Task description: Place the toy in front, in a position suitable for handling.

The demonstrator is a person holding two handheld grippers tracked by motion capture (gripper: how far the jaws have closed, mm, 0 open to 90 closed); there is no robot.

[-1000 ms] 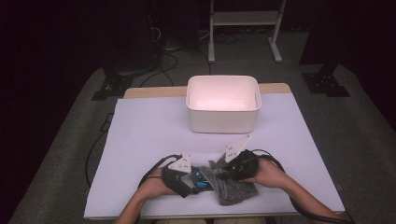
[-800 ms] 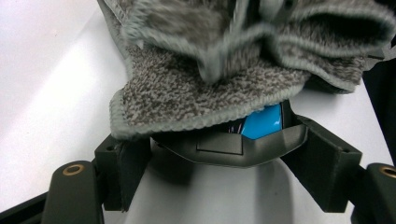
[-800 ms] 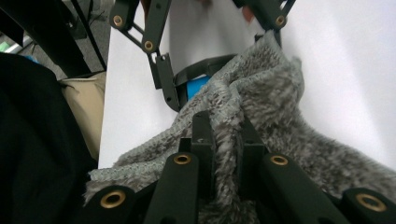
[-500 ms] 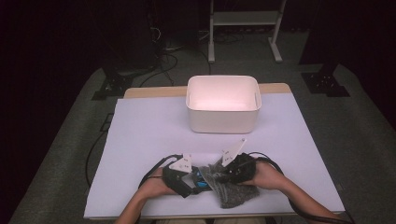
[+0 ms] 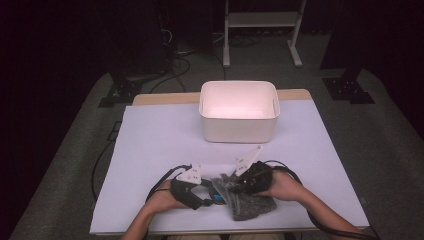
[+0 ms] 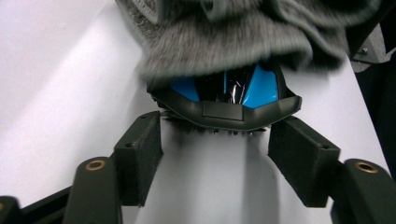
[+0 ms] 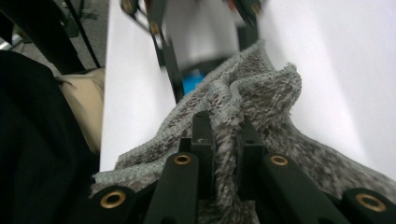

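High view: the grey cloth (image 5: 250, 202) is lying on the bench (image 5: 150, 145), near the white box (image 5: 239, 112). The right hand-held gripper (image 5: 240, 186) is pinching it tight. The left hand-held gripper (image 5: 212, 196) is apart beside it, its jaws just closing a bit, getting ready to grab.

Both forearms in from near edge, low. Left gripper (image 5: 212, 192) jaws apart, have just been closing, nothing pinched. Right gripper (image 5: 235, 187) clamped tight, angled toward left.
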